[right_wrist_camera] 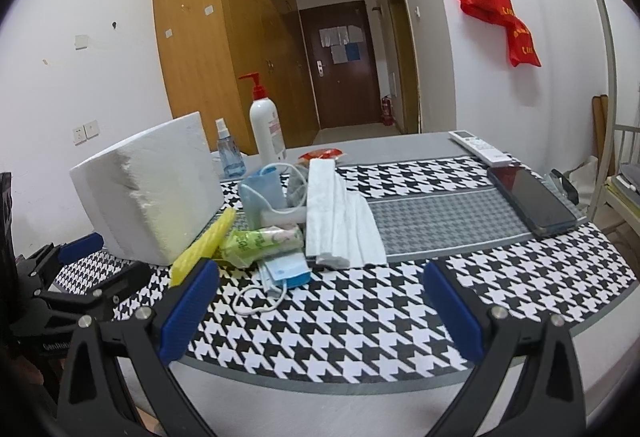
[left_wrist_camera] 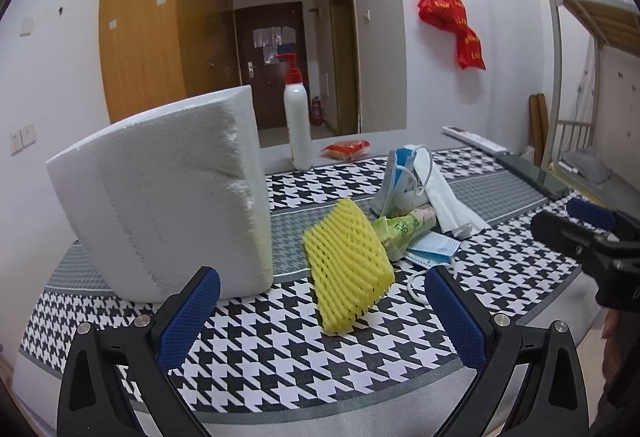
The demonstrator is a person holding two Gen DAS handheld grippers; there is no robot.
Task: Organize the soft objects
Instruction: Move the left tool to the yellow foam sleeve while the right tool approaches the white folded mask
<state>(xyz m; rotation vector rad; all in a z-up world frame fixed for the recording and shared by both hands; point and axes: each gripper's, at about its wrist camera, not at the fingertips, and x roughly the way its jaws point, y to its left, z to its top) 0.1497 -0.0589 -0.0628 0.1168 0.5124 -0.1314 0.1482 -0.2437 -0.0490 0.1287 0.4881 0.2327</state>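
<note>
Just ahead of the left gripper (left_wrist_camera: 322,313), between its spread blue fingers, a yellow foam net (left_wrist_camera: 347,263) lies tilted on the houndstooth tablecloth (left_wrist_camera: 280,353), touching neither finger. Both claws are released and hold nothing; the right gripper (right_wrist_camera: 320,307) hangs over bare cloth with a blue face mask (right_wrist_camera: 285,272) and its white loop just beyond its left finger. Behind the net, a crumpled green wrapper (left_wrist_camera: 404,227), folded white tissues (right_wrist_camera: 340,221) and more masks (left_wrist_camera: 400,173) crowd together in one heap, overlapping so that their edges are hard to separate. Left of the heap, a big white foam block (left_wrist_camera: 168,193) stands upright and, in the left wrist view, hides the small spray bottle (right_wrist_camera: 229,151). Farther back are a pump bottle (left_wrist_camera: 297,117) and a red packet (left_wrist_camera: 347,149), mostly hidden in the right wrist view. Off to the right lie a remote (right_wrist_camera: 480,147) and a dark phone (right_wrist_camera: 534,199), well apart from the heap
</note>
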